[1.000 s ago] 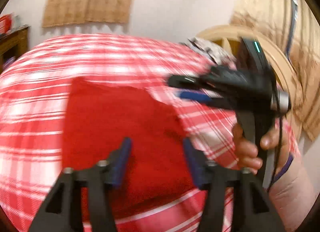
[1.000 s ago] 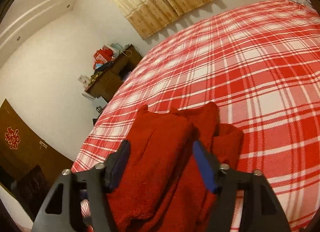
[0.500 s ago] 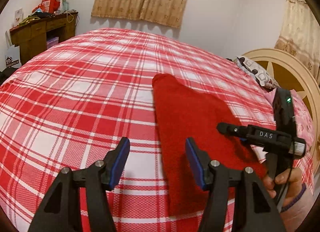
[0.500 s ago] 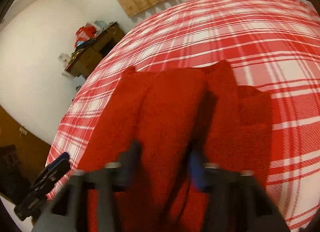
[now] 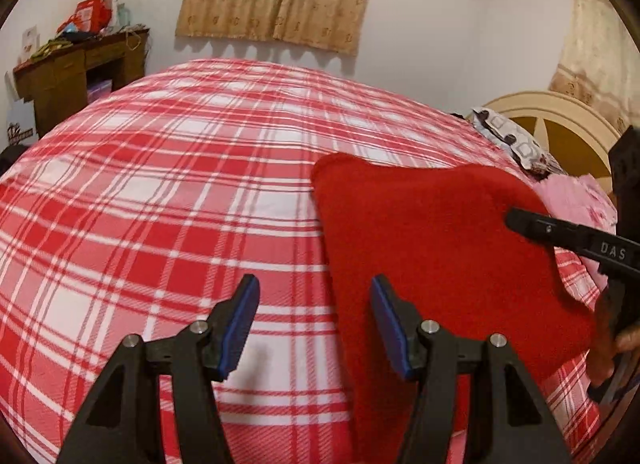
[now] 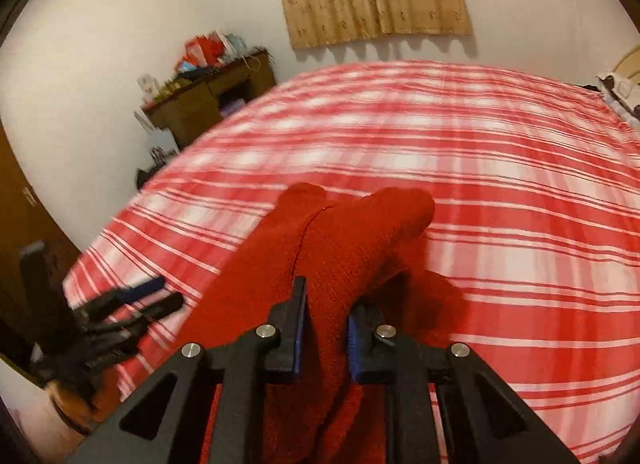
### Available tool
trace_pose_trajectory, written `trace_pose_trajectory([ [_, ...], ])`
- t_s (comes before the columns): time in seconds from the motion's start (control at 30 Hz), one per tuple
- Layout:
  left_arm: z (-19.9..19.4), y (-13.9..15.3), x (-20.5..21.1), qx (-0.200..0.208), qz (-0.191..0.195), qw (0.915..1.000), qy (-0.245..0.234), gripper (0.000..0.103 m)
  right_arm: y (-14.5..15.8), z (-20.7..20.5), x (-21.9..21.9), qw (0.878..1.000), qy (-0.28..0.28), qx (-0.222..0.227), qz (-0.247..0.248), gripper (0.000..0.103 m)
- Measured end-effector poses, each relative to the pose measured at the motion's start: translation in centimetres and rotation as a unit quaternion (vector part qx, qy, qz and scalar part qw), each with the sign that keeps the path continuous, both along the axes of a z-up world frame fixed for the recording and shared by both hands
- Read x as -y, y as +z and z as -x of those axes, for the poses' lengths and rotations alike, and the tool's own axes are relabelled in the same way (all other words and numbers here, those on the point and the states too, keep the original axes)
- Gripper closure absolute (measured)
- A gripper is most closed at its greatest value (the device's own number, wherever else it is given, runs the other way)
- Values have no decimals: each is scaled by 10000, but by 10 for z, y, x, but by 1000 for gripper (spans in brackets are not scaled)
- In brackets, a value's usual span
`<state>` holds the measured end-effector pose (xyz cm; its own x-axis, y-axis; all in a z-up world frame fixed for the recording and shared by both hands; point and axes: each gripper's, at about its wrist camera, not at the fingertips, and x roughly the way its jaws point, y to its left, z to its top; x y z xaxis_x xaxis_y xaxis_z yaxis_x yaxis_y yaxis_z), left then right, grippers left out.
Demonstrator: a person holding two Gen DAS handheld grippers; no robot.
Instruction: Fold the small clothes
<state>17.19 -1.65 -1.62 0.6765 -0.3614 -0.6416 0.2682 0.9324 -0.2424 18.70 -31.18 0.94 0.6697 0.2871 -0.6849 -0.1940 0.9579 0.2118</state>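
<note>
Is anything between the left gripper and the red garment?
Nothing visible. The left gripper hangs open over bare plaid bedspread, beside the red garment's left edge. The right gripper has just been closing and now pinches it.

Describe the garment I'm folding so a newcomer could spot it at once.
Start at the bed with the red-and-white plaid sheet. On its near right part lies the red fleece garment, pinched by the right gripper. It is the only solid, unpatterned red there.
</note>
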Motion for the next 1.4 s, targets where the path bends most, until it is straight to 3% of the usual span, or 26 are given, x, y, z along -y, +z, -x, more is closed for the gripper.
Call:
trace_pose_trajectory([
  [0.13, 1, -8, 22, -24, -119, 9997, -202, 43, -50, -11, 31, 9971, -257, -718, -87, 91],
  [0.2, 2, -12, 31, -7, -203, 9994, -267, 42, -71, -9, 37, 9967, -354, -713, -175, 91],
  [0.3, 5, -18, 44, 183, -615, 9975, -280, 39, -73, -5, 48, 9945, -537, -626, -640, 91],
  [0.4, 8, -17, 48, 373, -976, 9941, -276, 34, -62, 6, 49, 9939, -648, -576, -689, 87],
  [0.6, 15, -2, 17, 245, -645, 9974, -191, 31, -28, 75, 52, 9916, -837, -30, -988, 87],
  [0.7, 24, -5, 20, 254, -656, 9972, -233, 28, -36, 98, 35, 9928, -741, -85, -940, 87],
  [0.93, 31, -24, 45, 76, -1181, 9926, -281, 28, -78, 101, 9, 9951, -767, -368, -505, 87],
  [1.1, 34, -26, 44, 25, -1227, 9922, -216, 26, -88, 111, 16, 9912, -957, -373, -840, 87],
  [1.27, 36, -30, 41, -55, -1191, 9926, -208, 24, -88, 124, 16, 9895, -1092, -486, -817, 87],
  [1.4, 36, -21, 34, -136, -1102, 9932, -364, 24, -64, 128, 15, 9946, -800, -546, -376, 87],
])
